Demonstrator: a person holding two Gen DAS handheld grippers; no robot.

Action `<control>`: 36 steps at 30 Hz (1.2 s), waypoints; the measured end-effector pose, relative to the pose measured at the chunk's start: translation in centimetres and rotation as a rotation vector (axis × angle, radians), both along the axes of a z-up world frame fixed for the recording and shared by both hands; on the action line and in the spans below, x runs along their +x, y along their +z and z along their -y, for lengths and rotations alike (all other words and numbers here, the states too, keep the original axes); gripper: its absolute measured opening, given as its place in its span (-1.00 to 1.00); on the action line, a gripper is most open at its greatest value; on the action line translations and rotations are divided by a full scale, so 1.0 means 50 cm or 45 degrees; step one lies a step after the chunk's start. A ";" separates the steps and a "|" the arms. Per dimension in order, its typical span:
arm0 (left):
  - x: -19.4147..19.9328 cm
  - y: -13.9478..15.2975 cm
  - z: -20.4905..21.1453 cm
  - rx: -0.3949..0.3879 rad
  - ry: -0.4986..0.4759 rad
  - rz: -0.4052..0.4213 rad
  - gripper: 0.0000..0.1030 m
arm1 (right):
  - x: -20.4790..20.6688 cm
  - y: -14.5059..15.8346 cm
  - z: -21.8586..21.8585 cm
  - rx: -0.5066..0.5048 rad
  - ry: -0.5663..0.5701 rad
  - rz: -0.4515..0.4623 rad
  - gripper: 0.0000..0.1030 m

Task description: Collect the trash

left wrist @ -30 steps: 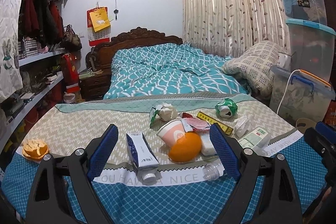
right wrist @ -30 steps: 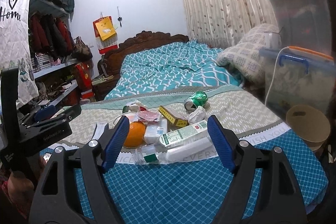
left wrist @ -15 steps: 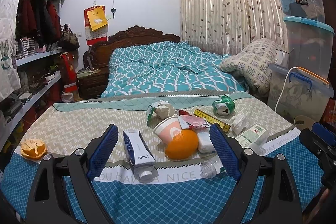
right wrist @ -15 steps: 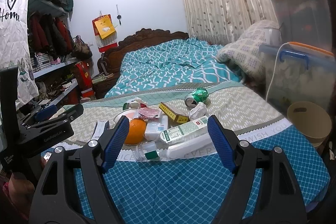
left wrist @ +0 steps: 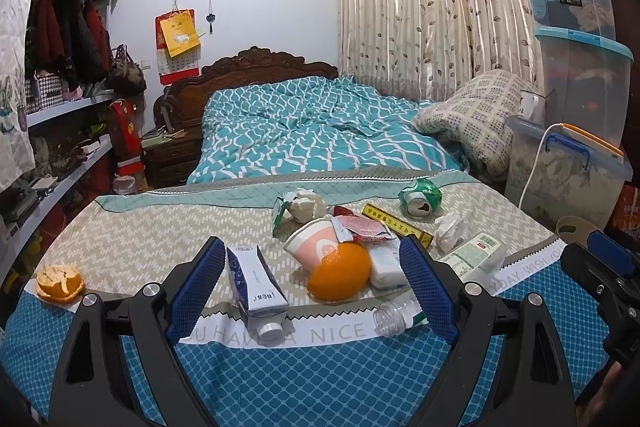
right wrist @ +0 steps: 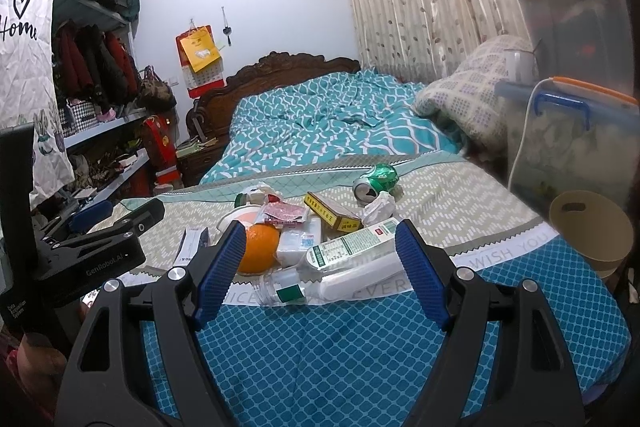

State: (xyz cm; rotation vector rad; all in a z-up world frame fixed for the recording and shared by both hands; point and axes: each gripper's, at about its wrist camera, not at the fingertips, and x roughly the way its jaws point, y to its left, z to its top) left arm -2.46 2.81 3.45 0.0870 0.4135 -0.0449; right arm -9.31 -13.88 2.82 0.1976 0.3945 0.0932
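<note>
Two grippers hover with blue-padded jaws spread wide and empty above the blue quilted bedspread (left wrist: 304, 379). Between the left gripper (left wrist: 310, 287) pads lies a blue-and-white squeezed tube (left wrist: 256, 281), cap toward the camera, long axis running away. Ahead of the right gripper (right wrist: 318, 273), a clear plastic bottle (right wrist: 320, 277) lies crosswise. Only the left view shows orange peel (left wrist: 60, 283); only the right shows the whole tan bin (right wrist: 592, 231).

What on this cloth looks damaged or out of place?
The green can lies on its side, dented. The paper cup has tipped over beside the orange. A piece of orange peel sits alone at the left edge, far from the pile.
</note>
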 end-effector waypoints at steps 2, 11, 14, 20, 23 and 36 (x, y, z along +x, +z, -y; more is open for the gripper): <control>0.000 0.000 0.000 0.001 0.000 -0.001 0.64 | 0.000 0.001 0.001 0.000 0.000 0.000 0.51; 0.006 -0.014 -0.004 -0.005 0.001 -0.029 0.64 | 0.001 -0.001 0.000 0.001 -0.001 -0.002 0.51; 0.009 -0.017 -0.004 -0.004 0.003 -0.034 0.64 | 0.001 -0.007 -0.003 0.003 0.002 -0.010 0.51; 0.020 -0.027 -0.008 -0.017 0.001 -0.069 0.64 | 0.006 -0.016 -0.003 0.006 0.006 -0.024 0.51; 0.029 -0.035 -0.014 -0.034 -0.004 -0.100 0.64 | 0.008 -0.020 -0.002 0.008 0.009 -0.034 0.51; 0.112 -0.117 -0.083 -0.228 -0.072 -0.403 0.60 | 0.068 -0.087 0.026 0.093 0.036 -0.230 0.42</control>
